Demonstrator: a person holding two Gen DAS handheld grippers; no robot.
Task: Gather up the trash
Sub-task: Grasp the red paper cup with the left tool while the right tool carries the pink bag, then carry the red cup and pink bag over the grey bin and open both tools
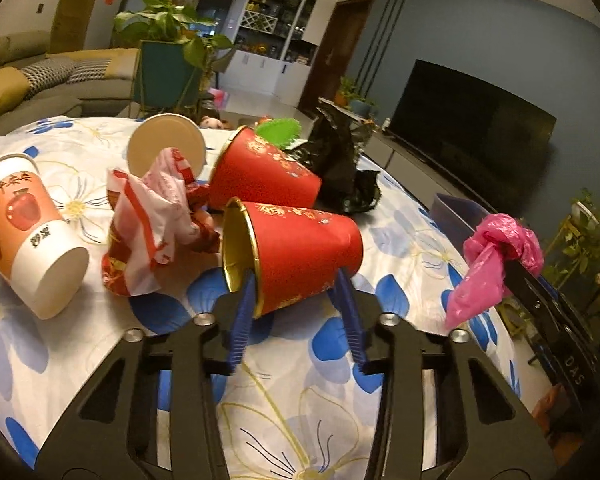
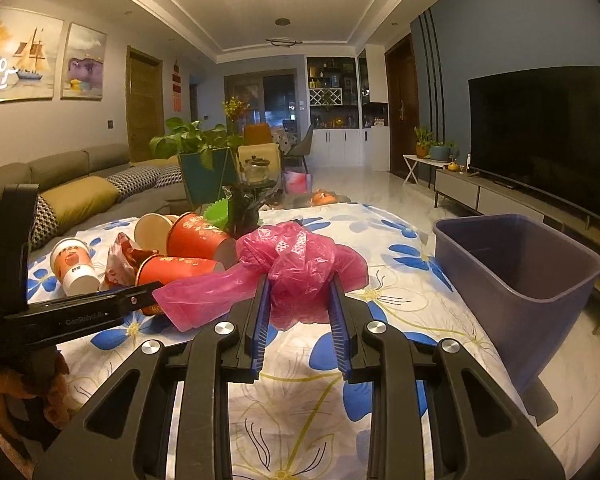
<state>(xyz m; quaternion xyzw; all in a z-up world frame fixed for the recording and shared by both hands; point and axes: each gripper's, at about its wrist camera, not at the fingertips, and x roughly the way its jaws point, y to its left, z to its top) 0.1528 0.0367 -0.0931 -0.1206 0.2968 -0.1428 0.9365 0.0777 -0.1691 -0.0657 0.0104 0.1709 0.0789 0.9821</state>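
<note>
In the left wrist view my left gripper (image 1: pixel 296 280) has its blue fingers on either side of a red paper cup (image 1: pixel 300 252) lying on its side, one finger inside the gold rim; they appear to grip its wall. A second red cup (image 1: pixel 260 172), a crumpled red-white wrapper (image 1: pixel 156 216), an apple-print cup (image 1: pixel 28 232), a tan cup (image 1: pixel 164 144), a black bag (image 1: pixel 336 160) and a green piece (image 1: pixel 280 130) lie behind. My right gripper (image 2: pixel 300 280) is shut on a pink plastic bag (image 2: pixel 296 256), held above the table; it shows in the left view too (image 1: pixel 496 252).
A purple bin (image 2: pixel 516 268) stands on the table's right side, open-topped. The floral tablecloth (image 2: pixel 300 380) covers the table. A sofa (image 2: pixel 80 184) lies at left, a plant (image 2: pixel 196 144) behind, a TV (image 2: pixel 540 132) at right.
</note>
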